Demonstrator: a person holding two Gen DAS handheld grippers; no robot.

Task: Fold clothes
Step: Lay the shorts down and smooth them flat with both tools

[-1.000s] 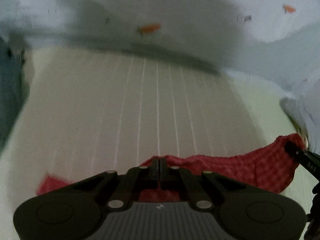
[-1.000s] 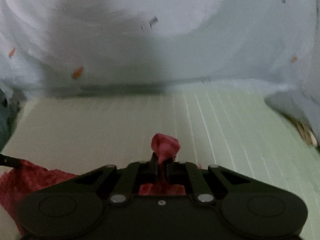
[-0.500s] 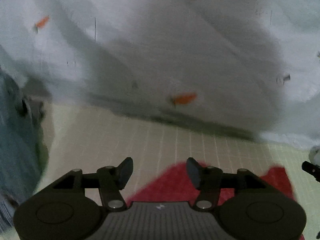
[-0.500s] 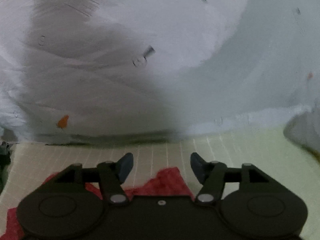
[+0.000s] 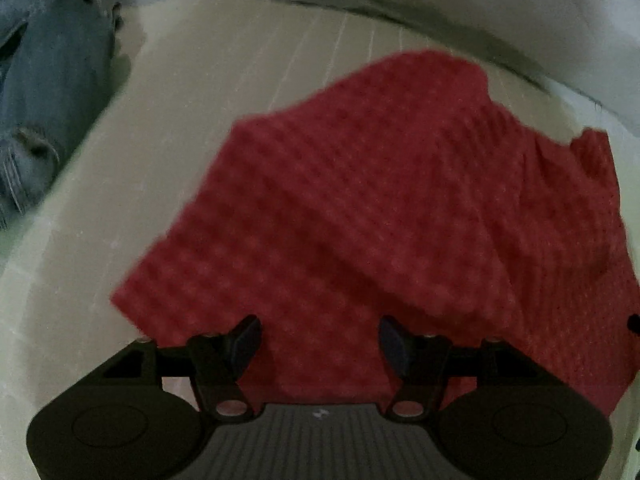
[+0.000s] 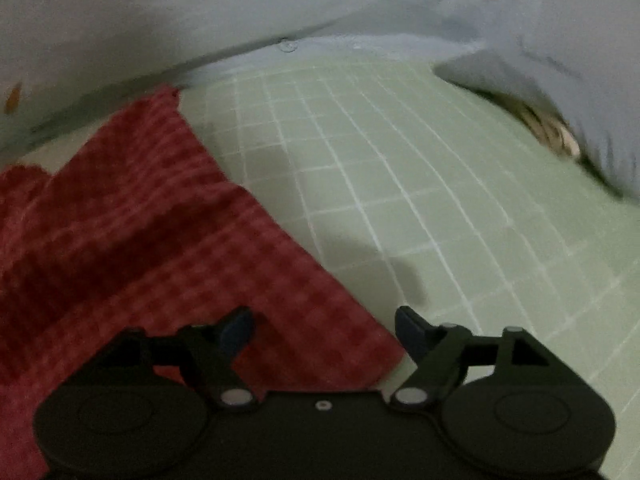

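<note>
The red checked cloth (image 5: 384, 208) lies flat on the green grid mat (image 6: 420, 184); both tongs — left gripper (image 5: 320, 340), right gripper (image 6: 324, 330) — gape wide, holding nothing. Blue jeans (image 5: 44, 92) sit at the mat's left edge.

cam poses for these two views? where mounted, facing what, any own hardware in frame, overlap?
Left wrist: sits on the left tongs, looks forward and down at the red checked cloth on the green grid mat; open tong fingers show; jeans far left.
Right wrist: sits on the right tongs, faces the cloth's right edge and mat; open tong fingers show.
Shared: cloth, mat, white printed sheet behind.
</note>
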